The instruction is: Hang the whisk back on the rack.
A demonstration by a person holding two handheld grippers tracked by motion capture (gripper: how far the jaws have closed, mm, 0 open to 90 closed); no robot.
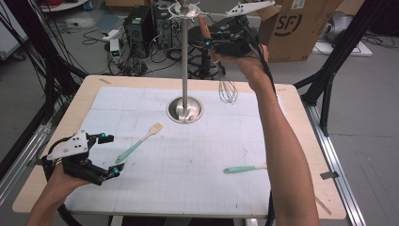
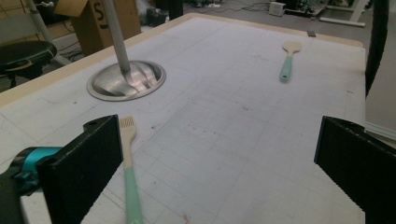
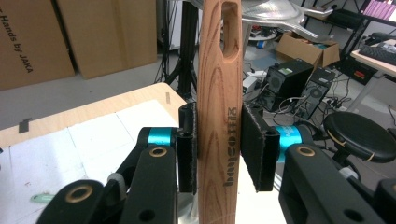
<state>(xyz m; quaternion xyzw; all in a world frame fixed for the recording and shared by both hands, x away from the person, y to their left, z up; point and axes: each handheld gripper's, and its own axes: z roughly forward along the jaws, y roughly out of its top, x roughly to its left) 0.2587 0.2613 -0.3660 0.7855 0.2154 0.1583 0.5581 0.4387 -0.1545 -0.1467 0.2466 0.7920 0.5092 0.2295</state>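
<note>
My right gripper point(image 1: 210, 44) is raised near the top of the metal stand point(image 1: 184, 61), shut on the wooden handle point(image 3: 219, 70) of a whisk. The handle stands upright between the pads, its hanging hole at the top. The whisk's wire head point(image 1: 228, 91) hangs below, above the mat. The stand's hook ring point(image 1: 184, 8) is just left of the handle's top end. My left gripper point(image 1: 113, 154) rests low at the table's front left, open with nothing between its jaws. A mint-handled spatula point(image 1: 139, 143) lies just beside its left jaw point(image 2: 128, 177).
The stand's round base point(image 1: 185, 110) sits on the white grid mat point(image 1: 188, 160). A second mint-handled utensil point(image 1: 242, 168) lies at the front right. Cardboard boxes point(image 1: 296, 28), a stool and computer gear crowd the floor beyond the table's far edge.
</note>
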